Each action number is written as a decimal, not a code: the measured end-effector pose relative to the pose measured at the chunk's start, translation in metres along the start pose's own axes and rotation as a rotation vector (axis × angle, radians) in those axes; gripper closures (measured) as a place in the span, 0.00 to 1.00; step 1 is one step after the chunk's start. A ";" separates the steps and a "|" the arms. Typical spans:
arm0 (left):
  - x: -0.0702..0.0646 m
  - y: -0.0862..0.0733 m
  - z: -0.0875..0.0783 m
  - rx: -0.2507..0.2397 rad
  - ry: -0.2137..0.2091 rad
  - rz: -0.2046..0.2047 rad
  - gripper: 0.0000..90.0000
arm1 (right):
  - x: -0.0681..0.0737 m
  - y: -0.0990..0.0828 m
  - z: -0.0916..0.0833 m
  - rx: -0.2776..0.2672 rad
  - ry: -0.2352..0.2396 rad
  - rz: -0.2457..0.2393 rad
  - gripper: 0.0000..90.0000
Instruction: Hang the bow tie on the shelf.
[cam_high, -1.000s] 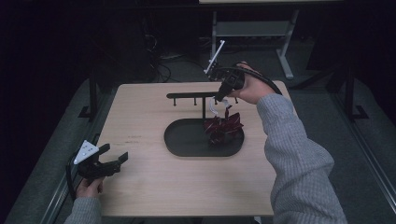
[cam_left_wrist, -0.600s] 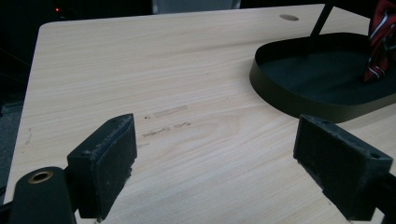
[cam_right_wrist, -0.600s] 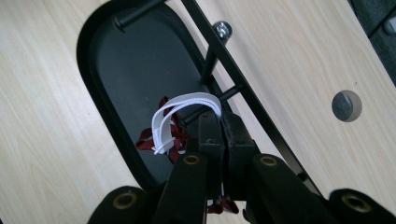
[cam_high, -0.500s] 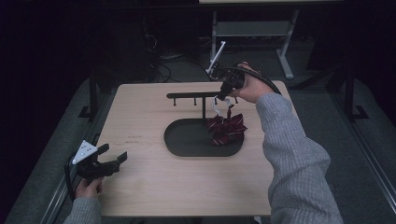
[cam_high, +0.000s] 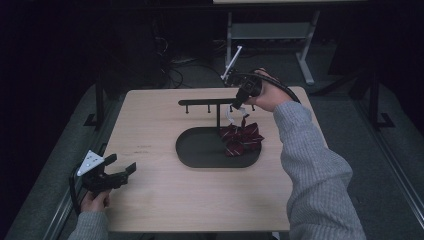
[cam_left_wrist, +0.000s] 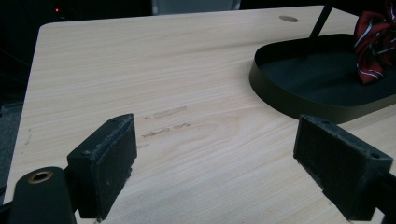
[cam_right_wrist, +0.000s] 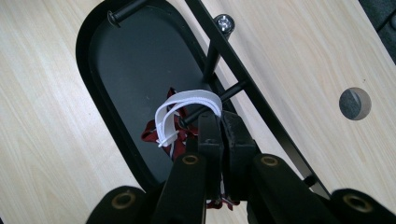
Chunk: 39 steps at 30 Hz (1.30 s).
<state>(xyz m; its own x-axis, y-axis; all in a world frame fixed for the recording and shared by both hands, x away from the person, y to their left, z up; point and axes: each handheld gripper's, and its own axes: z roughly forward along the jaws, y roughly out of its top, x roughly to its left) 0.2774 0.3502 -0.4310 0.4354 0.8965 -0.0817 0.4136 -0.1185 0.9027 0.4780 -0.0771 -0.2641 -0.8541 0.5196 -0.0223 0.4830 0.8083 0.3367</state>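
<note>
A pale wooden table (cam_high: 165, 210) carries everything, with a round hole (cam_right_wrist: 355, 103) in its top near the far right corner. On it, right of centre, sits a black oval tray (cam_high: 200, 150), the base of a black stand: a thin post (cam_high: 218, 115) rises from the tray's far side and bears a level crossbar (cam_high: 200, 102) with short pegs along it.

The person's right arm, in a grey knitted sleeve (cam_high: 310, 175), reaches in from the near right, over the tray's right end, to the bar's right end. The left hand (cam_high: 92, 202) rests at the near left corner of the table, well apart from the tray.

The left tongs (cam_high: 122, 167) lie low at that corner, pointing toward the tray; in the left gripper view the two padded jaws stand wide apart with only bare table between them, holding nothing.

The right tongs (cam_high: 234, 106) point down at the bar's right end. In the right gripper view their jaws are pressed together, pinching the white elastic strap (cam_right_wrist: 187, 109) just beside a peg; the strap loops over the tip of that peg.

The dark red striped bow tie (cam_high: 242, 137) hangs from that strap below the tongs, its lower folds at the tray's right end; whether it touches the tray floor I cannot tell.
</note>
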 end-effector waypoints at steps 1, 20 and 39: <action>0.000 0.000 0.000 -0.003 0.002 -0.003 0.14 | 0.000 0.000 0.000 0.001 -0.001 -0.002 0.96; 0.000 0.000 0.000 -0.005 0.000 0.002 0.14 | 0.000 0.000 0.003 0.010 0.001 0.001 0.92; -0.001 0.001 0.000 -0.009 0.000 -0.008 0.14 | 0.000 -0.003 0.003 0.009 0.012 0.003 0.91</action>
<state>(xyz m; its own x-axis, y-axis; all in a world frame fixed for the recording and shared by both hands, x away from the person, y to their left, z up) 0.2770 0.3494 -0.4304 0.4320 0.8974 -0.0892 0.4102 -0.1075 0.9056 0.4767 -0.0786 -0.2676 -0.8550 0.5186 -0.0097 0.4871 0.8091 0.3287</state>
